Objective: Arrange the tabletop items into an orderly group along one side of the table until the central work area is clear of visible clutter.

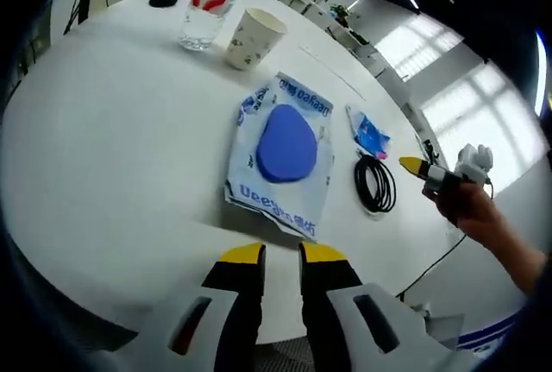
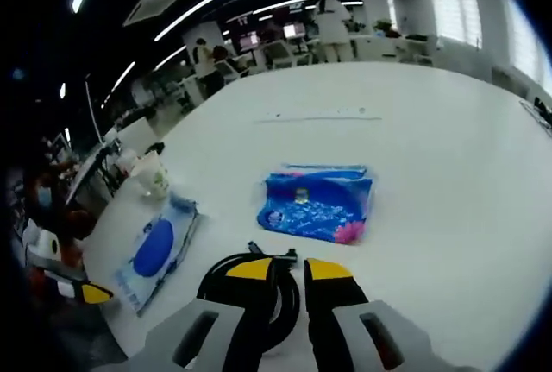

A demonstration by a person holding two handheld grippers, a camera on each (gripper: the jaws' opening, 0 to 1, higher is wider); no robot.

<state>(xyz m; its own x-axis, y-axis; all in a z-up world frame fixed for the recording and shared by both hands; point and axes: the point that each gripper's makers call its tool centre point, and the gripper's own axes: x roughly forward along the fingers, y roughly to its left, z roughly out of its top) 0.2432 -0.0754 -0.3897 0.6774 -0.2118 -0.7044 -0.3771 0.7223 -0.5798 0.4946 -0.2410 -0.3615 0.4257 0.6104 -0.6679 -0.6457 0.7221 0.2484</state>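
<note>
The white surface (image 1: 112,156) spreads wide before me. In the left gripper view, the wet-wipe pack (image 1: 283,154) with its blue oval lid lies near my left claw (image 1: 281,255), whose jaws stand narrow and hold nothing. Far off stand a clear water bottle (image 1: 207,5) and a paper cup (image 1: 251,38), side by side. To the right lie the coiled black cable (image 1: 375,184) and, just beyond it, a small blue tissue packet (image 1: 369,133). In the right gripper view, my right claw (image 2: 289,273) hovers narrow and empty over the cable.
</note>
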